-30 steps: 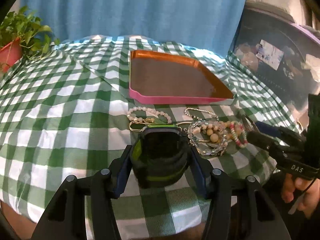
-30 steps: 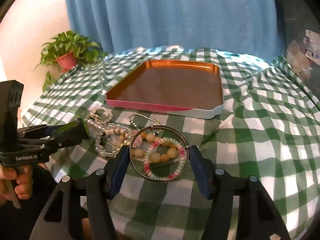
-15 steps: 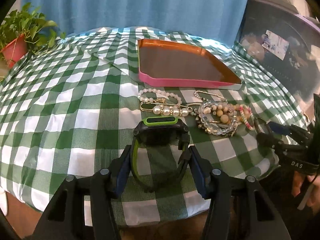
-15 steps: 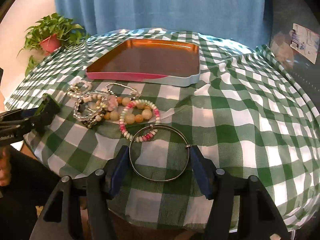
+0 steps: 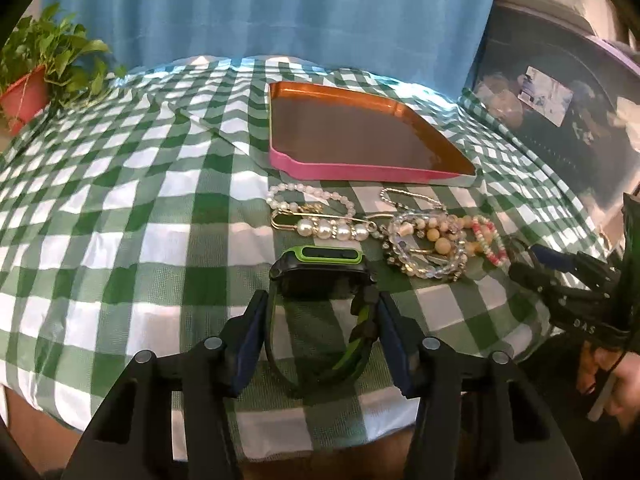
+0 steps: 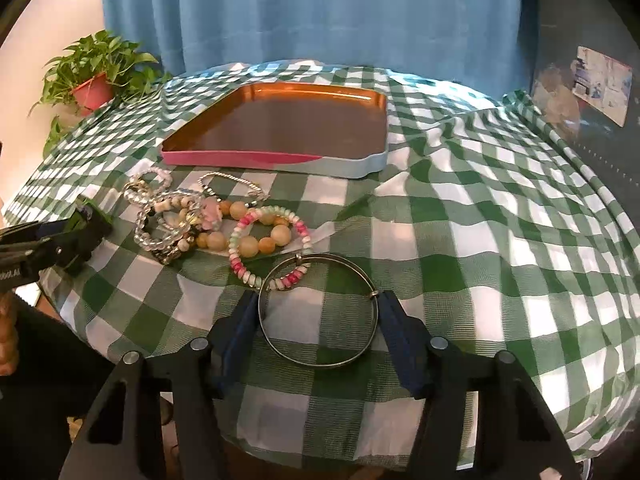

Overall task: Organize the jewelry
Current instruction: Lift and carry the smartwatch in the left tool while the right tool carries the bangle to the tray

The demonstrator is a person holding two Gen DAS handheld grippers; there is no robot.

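One tray [image 5: 372, 142], pink-rimmed with an orange-brown floor, above frame centre in both views on the green-checked table [image 5: 120, 208]; nothing lying inside it. Just below its near rim in the left view, a cluster of jewelry: one white bead bracelet [image 5: 310, 196], one gold pearl pin [image 5: 324, 229], one thin chain [image 5: 412, 196], a tangle of clear and tan bead bracelets [image 5: 426, 246], one pink-and-green bead bracelet [image 6: 270, 246]. Exact count inside the tangle hard to tell.

At lower centre of the left view, left gripper [image 5: 320, 334] with fingers [image 5: 250, 338] clamped on one black-and-green watch [image 5: 322, 270], face raised, strap looped between them. At lower centre of the right view, right gripper [image 6: 318, 328] with fingers [image 6: 400, 340] pressed against both sides of one silver bangle [image 6: 318, 316], its far edge overlapping the pink-and-green bracelet. One potted plant [image 6: 94, 76] at upper left, blue curtain [image 6: 320, 16] behind.
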